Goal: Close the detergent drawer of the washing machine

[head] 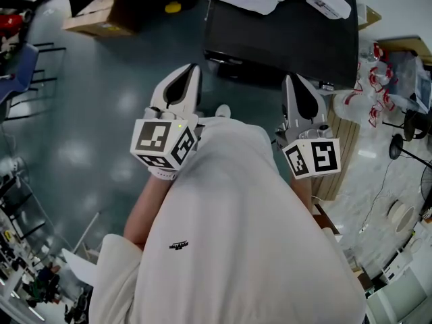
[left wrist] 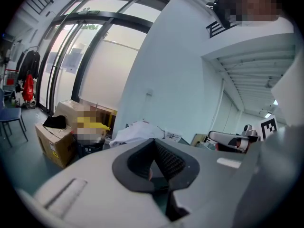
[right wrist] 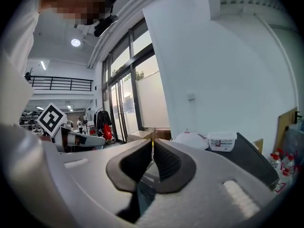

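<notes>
Grey floor (head: 101,106) | left gripper (head: 191,69) chest-high, jaws together | right gripper (head: 292,79) alike

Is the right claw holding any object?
No, the right claw is shut, with nothing between its jaws.

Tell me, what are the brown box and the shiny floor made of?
The brown box looks like cardboard: dull tan sides with folded flaps. The floor seems to be a hard, glossy surface, perhaps a smooth coating or polished concrete, because soft white spots of glare gleam on it. Which of the two it is, I cannot tell.
</notes>
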`<state>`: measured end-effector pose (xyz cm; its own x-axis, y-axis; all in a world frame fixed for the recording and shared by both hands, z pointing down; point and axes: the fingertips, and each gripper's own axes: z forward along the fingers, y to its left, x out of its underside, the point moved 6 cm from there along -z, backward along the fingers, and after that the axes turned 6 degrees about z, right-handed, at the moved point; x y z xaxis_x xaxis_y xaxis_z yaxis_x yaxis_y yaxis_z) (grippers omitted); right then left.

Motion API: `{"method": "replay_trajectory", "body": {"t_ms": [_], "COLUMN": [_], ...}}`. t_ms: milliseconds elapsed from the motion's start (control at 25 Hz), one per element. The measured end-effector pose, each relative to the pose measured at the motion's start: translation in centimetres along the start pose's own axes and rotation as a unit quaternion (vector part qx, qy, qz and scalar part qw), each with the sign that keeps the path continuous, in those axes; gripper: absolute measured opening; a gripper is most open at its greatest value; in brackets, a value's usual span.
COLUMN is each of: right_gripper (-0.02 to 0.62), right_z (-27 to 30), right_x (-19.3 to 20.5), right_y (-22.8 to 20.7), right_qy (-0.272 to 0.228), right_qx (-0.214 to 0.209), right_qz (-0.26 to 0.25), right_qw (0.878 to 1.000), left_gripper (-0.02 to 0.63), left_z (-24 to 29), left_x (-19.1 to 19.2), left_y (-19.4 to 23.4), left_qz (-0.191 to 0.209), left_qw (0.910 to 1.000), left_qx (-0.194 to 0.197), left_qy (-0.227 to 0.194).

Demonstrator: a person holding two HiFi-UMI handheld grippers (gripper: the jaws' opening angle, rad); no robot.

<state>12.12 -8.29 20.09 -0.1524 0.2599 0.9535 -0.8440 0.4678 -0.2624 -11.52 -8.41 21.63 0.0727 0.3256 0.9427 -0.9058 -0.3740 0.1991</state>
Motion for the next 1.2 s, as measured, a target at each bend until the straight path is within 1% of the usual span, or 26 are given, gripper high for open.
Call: {"method": "replay_trajectory", "body": {"t_ms": [160, 520, 560, 720, 1200], "right_gripper": [0.005, 0.004, -0.006, -0.009, -0.008], "right_z": [0.2, 1.0, 1.0, 1.1, 1.1], "right_x": [-0.1, 0.1, 0.2, 0.3, 0.4], "right_y": [0.5, 2.1, 2.2, 2.8, 3.0], "right_qy": [-0.001, 0.005, 0.005, 0.009, 0.013], "right_qx": [0.000, -0.016, -0.017, -0.026, -0.037], "right_qz": [0.004, -0.003, -0.006, -0.013, -0.009], "right_qw": [1.000, 1.000, 1.000, 1.000, 0.999], "left_gripper": [0.015, 0.016, 0.015, 0.015, 0.015], "left_z": [-0.1, -0.8, -0.9, -1.2, -1.5], "left_x": [0.3, 0.3, 0.3, 0.2, 0.5], "left_y": [0.1, 0.5, 0.5, 0.4, 0.2], "left_qz": [-0.002, -0.004, -0.004, -0.004, -0.007], "left_qw": [1.0000, 1.0000, 1.0000, 1.0000, 1.0000], "left_qx": [0.004, 0.003, 0.003, 0.003, 0.000], "left_qy": [0.004, 0.002, 0.002, -0.002, -0.003]}}
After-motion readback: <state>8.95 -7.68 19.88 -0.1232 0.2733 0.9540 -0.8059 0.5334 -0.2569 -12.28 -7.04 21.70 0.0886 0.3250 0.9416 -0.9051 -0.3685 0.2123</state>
